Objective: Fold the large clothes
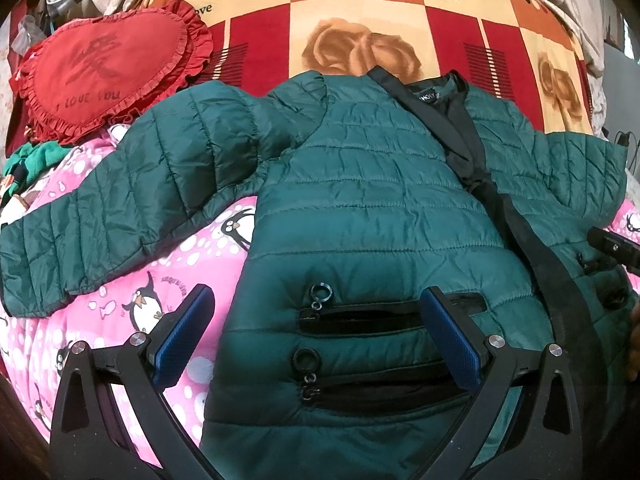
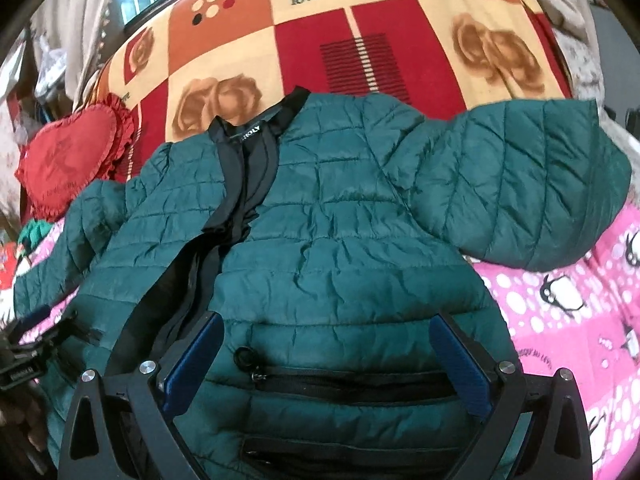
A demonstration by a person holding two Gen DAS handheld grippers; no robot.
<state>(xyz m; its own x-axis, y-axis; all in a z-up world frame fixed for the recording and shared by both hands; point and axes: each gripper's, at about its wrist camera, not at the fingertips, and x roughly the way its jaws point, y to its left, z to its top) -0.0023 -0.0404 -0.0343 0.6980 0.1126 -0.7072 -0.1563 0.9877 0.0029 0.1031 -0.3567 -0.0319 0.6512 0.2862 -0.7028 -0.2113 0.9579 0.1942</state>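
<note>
A dark green quilted jacket [image 1: 360, 200] lies front up on the bed, collar far, hem near, both sleeves spread out. It has a black zipper placket down the middle and black zip pockets near the hem. It also shows in the right wrist view [image 2: 340, 240]. My left gripper [image 1: 320, 300] is open and empty, hovering over the jacket's left hem by the two pocket zips [image 1: 360, 316]. My right gripper [image 2: 326, 328] is open and empty over the right hem pocket [image 2: 352, 384]. The right gripper's body shows at the right edge of the left wrist view [image 1: 612, 242].
The jacket rests on a pink penguin-print blanket [image 1: 140, 308] and a red, orange and cream rose-print blanket [image 1: 360, 20]. A red heart-shaped frilled cushion [image 1: 104, 68] lies at the far left. Green cloth [image 1: 32, 164] and clutter sit at the left edge.
</note>
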